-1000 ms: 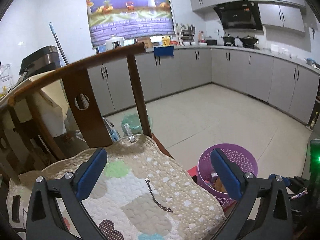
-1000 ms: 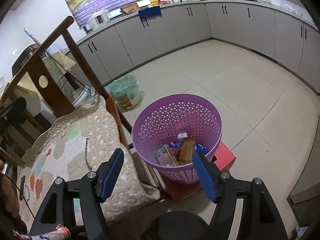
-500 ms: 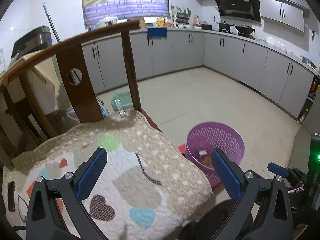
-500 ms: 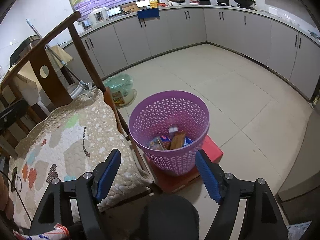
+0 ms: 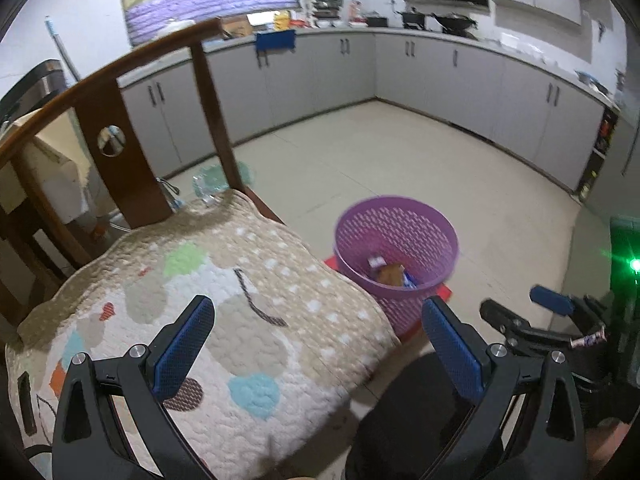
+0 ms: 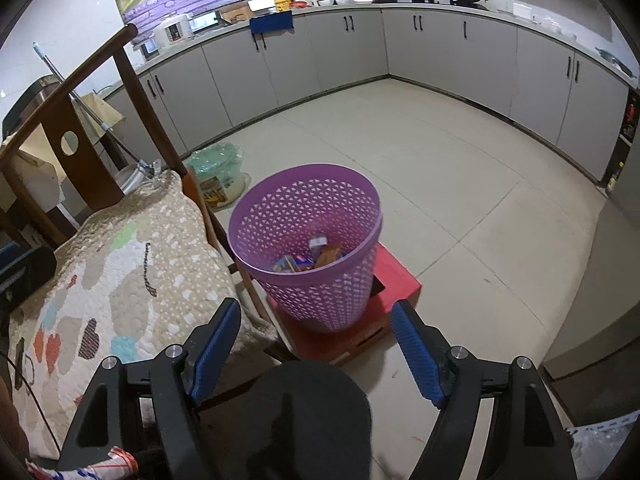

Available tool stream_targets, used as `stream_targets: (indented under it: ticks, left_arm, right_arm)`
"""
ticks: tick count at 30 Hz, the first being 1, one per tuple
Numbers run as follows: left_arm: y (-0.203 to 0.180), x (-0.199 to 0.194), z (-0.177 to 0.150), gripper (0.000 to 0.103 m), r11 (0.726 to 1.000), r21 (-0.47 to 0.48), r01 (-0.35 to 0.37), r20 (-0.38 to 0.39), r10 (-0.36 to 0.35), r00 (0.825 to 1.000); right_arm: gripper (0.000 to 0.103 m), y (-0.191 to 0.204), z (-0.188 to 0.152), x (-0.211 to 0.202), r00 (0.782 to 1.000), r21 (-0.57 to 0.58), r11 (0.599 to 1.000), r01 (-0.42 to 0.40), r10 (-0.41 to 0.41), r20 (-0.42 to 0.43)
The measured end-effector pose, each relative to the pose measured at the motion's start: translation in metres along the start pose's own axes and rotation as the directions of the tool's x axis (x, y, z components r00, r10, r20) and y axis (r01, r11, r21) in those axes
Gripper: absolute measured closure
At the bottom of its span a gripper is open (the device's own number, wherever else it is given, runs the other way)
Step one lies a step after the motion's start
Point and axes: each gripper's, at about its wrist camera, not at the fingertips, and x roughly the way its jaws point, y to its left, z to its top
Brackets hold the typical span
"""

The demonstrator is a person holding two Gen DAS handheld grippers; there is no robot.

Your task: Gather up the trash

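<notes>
Purple plastic lattice, a round wastebasket (image 5: 396, 248) with wrappers (image 5: 390, 272) at its bottom, stands on a red box on the tiled floor, right of the quilted patchwork cushion (image 5: 208, 320) on the dark wooden chair (image 5: 120, 152). My left gripper (image 5: 316, 344) hangs over the cushion's edge, blue pads wide apart with nothing between them.

From my right wrist, the same wastebasket (image 6: 308, 248) sits just ahead, beside the chair (image 6: 80, 148). My right gripper (image 6: 316, 340) has just been opening; its jaws stand wide, holding nothing.
</notes>
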Motion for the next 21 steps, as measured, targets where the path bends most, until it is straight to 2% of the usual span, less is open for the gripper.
stream_targets:
  ticks: [2,11,21]
  left_arm:
    - [-0.005,0.000,-0.003,0.000,1.000,0.012,0.017,-0.009,-0.017,1.000]
    - [-0.017,-0.009,-0.010,0.000,0.999,0.044,0.004,0.009,-0.005,1.000]
    - [-0.021,-0.006,-0.013,0.000,0.998,0.051,0.021,-0.022,-0.020,1.000]
  right_arm:
    - [0.021,-0.003,-0.003,-0.003,1.000,0.002,1.000,0.008,-0.008,-0.003]
    - [0.020,-0.008,-0.011,-0.016,0.999,-0.005,0.999,0.035,-0.035,-0.003]
    - [0.020,-0.008,-0.011,-0.017,0.999,-0.004,0.999,0.038,-0.038,-0.003]
